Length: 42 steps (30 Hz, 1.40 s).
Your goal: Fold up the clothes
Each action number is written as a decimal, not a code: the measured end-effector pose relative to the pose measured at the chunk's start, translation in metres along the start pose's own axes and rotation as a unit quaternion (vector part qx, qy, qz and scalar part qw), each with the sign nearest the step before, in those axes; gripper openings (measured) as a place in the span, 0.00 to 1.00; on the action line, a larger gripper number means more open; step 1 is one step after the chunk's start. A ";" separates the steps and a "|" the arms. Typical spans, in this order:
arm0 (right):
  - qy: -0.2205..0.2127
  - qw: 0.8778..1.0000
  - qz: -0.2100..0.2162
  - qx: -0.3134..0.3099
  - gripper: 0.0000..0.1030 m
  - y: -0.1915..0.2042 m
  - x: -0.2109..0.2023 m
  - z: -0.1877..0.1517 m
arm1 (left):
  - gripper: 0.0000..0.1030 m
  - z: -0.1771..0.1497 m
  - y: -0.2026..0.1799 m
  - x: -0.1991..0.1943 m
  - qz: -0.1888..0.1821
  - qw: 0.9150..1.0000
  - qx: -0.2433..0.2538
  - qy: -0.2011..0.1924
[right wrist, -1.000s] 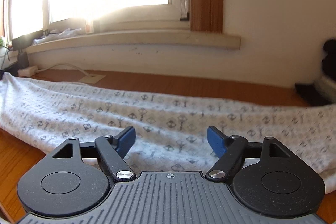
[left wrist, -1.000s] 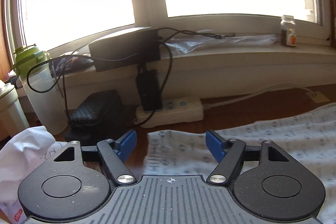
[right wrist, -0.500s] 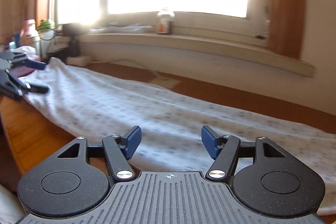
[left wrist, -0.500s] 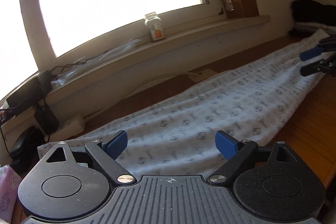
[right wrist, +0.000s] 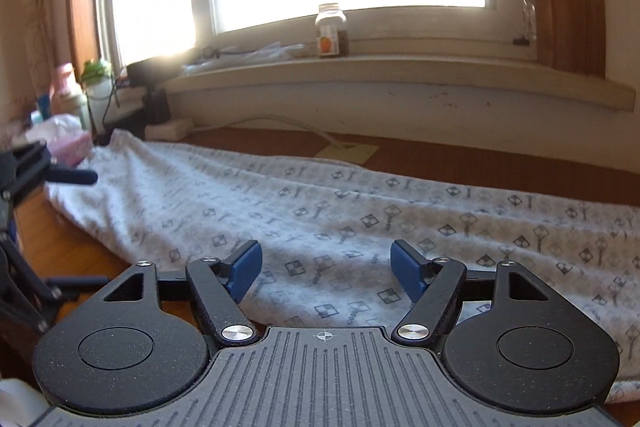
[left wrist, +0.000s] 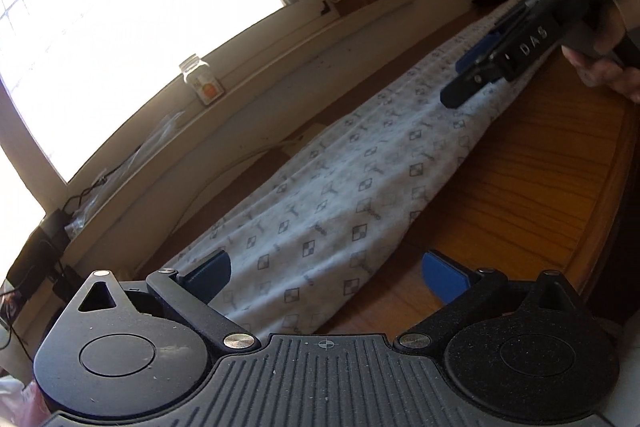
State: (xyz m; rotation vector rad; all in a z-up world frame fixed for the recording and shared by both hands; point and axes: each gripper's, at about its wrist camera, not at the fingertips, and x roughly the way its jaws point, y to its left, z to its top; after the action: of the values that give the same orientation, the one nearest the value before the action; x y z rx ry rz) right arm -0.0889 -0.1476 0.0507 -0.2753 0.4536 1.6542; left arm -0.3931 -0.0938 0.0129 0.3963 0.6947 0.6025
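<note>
Cloth (right wrist: 320, 211): long white printed garment, laid flat lengthwise on the wooden table (left wrist: 540, 187), below the windowsill.
Left gripper (left wrist: 326, 273): jaws spread wide and opening; cloth's near end lies between them, unpinched.
Right gripper (right wrist: 326, 267): jaws apart, opening, above the cloth, nothing pinched.
Jar (right wrist: 331, 31): on the sill, far side.

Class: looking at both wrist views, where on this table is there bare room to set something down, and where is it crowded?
Free: the wood strip between the patterned garment and the table's near edge, and a narrower strip between garment and the wall under the sill. Crowded: the far left end, with bottles, cables and a power strip.
</note>
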 end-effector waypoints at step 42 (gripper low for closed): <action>0.049 0.993 0.098 -0.053 0.32 0.063 0.064 0.043 | 0.45 0.026 0.062 0.004 0.013 0.991 -0.120 -0.052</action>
State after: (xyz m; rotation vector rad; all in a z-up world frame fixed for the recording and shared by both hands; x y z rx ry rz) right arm -0.1564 -0.0773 0.0695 -0.4038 0.4788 1.8655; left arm -0.3966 -0.0476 0.0619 0.2120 0.5120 0.6767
